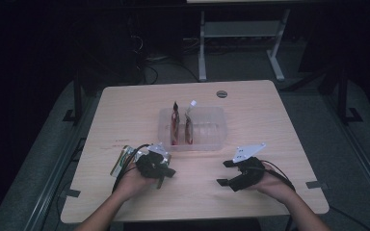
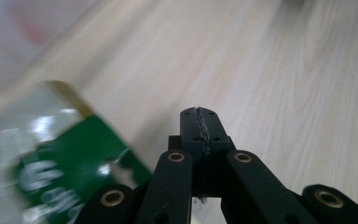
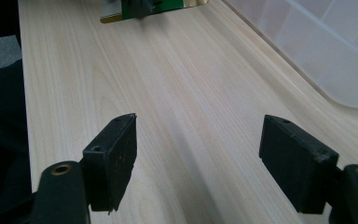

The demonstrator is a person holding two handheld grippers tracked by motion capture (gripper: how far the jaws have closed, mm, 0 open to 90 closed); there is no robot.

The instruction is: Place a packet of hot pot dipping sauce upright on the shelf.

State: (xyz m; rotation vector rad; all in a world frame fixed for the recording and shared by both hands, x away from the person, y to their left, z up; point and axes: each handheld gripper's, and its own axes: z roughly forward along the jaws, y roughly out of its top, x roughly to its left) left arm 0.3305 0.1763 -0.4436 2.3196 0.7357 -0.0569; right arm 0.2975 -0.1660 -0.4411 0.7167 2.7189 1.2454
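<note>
Left gripper (image 1: 160, 174) closed tight, pads pressed together with nothing between them, sitting just beside the green packet (image 1: 122, 160) on that packet's right. In the left gripper view, black jaws meeting in a single seam over bare wood, green packet (image 2: 51, 163) lying flat just to the side, glossy with white lettering and a gold edge.

Right gripper (image 1: 229, 172) spread wide and empty, resting well apart from the packet, past the left gripper, toward the table's right side. In the right gripper view, both pads (image 3: 114, 158) standing far apart over the plain tabletop (image 3: 168, 93), green packet (image 3: 154, 7) seen far off at the top.

Clear plastic bin (image 1: 212, 139) beyond the packet and to its right, two red-brown pouches (image 1: 181, 129) standing upright inside, near its left wall. Small round disc (image 1: 222, 94) farther still from the packet, near the table's far edge.

Likely handling of the packet: light, thin, limp film, slick enough to slide on the wood rather than lift. Probably best taken by a sealed edge or corner, pinched across the thickness, one pad eased under the rim. Risk of crumpling or pushing it along the table (image 1: 125, 110) if pressed flat from above.
</note>
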